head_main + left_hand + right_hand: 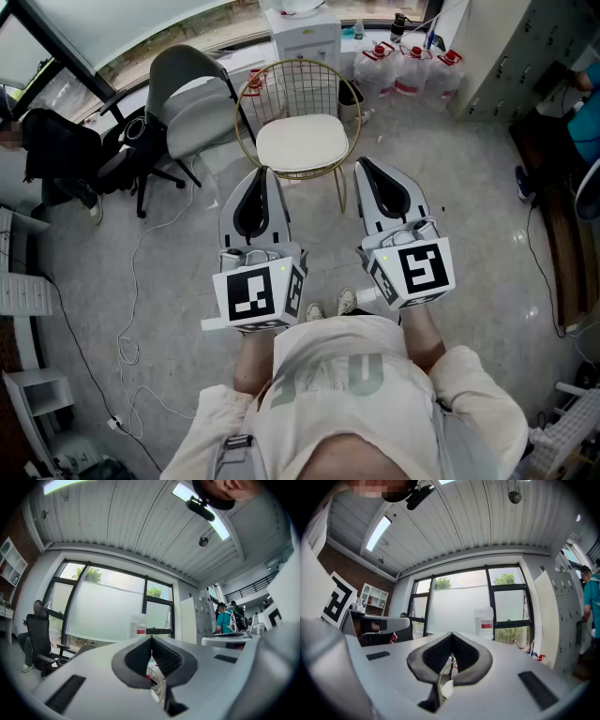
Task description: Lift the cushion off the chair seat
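Note:
A round cream cushion (302,141) lies on the seat of a gold wire chair (281,89) straight ahead in the head view. My left gripper (262,172) is held level short of the seat's front left edge, jaws shut and empty. My right gripper (362,165) hovers off the seat's front right edge, also shut with nothing in it. Neither touches the cushion. In the left gripper view the shut left gripper (151,639) hides most of the chair; a sliver of gold wire (162,692) shows below the jaws. The right gripper (451,634) likewise points level at the window.
A grey office chair (192,103) stands just left of the wire chair, with a black chair and bag (56,141) further left. Behind are a water dispenser (305,33) and water jugs (412,66). A cable (131,281) trails on the floor. A person in teal (586,122) is at the right.

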